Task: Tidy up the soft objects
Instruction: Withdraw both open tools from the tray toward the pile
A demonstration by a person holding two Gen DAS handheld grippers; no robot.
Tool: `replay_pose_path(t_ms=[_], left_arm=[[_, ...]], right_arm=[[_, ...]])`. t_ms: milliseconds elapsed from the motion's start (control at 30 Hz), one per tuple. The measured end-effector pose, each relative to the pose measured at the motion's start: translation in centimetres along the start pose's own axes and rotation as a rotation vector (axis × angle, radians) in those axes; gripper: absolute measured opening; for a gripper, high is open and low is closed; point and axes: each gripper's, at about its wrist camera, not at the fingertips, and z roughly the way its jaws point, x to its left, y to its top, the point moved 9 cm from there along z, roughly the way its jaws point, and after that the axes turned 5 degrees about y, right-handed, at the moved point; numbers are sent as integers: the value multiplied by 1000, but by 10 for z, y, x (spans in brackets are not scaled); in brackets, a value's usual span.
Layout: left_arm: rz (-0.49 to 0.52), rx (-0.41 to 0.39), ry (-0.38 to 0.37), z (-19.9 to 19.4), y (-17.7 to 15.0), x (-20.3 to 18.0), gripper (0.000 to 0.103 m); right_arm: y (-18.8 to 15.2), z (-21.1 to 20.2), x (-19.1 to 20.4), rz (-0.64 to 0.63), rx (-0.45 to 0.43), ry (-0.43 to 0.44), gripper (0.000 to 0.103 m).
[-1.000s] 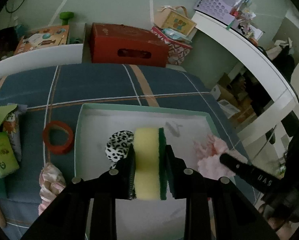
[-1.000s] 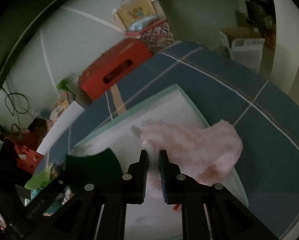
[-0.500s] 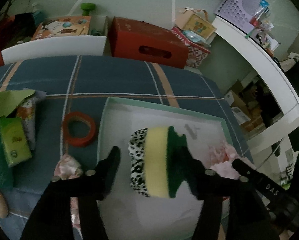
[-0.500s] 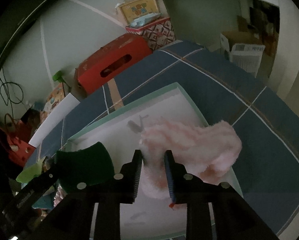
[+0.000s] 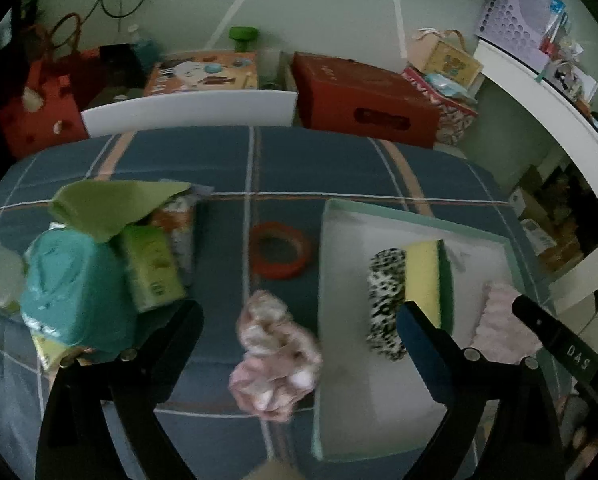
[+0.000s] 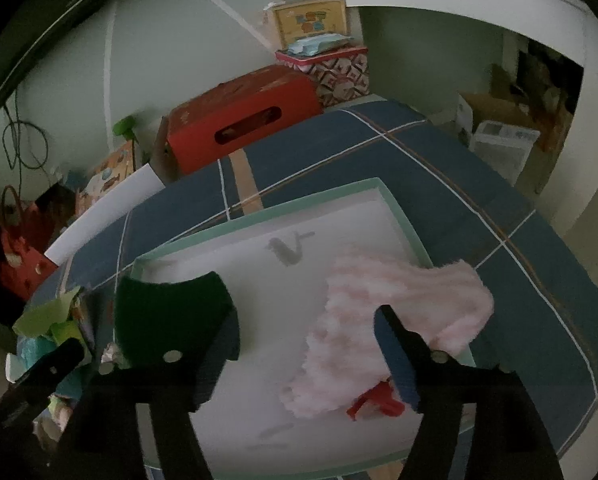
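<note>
A white tray with a mint rim (image 5: 415, 209) (image 6: 403, 216) lies on the blue plaid cloth. In it stand a yellow and green sponge (image 5: 425, 276) (image 6: 171, 316) and a leopard-print soft item (image 5: 385, 300), with a fluffy pink cloth (image 6: 395, 320) (image 5: 503, 324) at its right side. My left gripper (image 5: 299, 332) is open and empty, above a pink floral scrunchie (image 5: 275, 360) on the cloth left of the tray. My right gripper (image 6: 307, 332) is open and empty over the pink cloth.
An orange tape ring (image 5: 279, 250) lies left of the tray. A pile of green and teal packets (image 5: 99, 264) sits further left. A red box (image 5: 363, 108) (image 6: 239, 120) and a white board (image 5: 187, 110) stand behind the table. A small red piece (image 6: 379, 400) lies by the pink cloth.
My left gripper opened, let go of the sponge in the tray, and swung left over the scrunchie. My right gripper opened and released the pink cloth.
</note>
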Motion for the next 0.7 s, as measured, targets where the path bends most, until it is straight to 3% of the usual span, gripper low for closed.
replay_pose_path(t_ms=[67, 133, 700], left_arm=[[-13, 3, 10, -4, -3, 9, 98], [-33, 4, 18, -8, -6, 20, 98], [-291, -73, 281, -54, -30, 173, 99]], right_arm=[[0, 0, 3, -16, -4, -6, 81], [1, -1, 8, -35, -20, -14, 102], [0, -13, 77, -140, -98, 84, 103]])
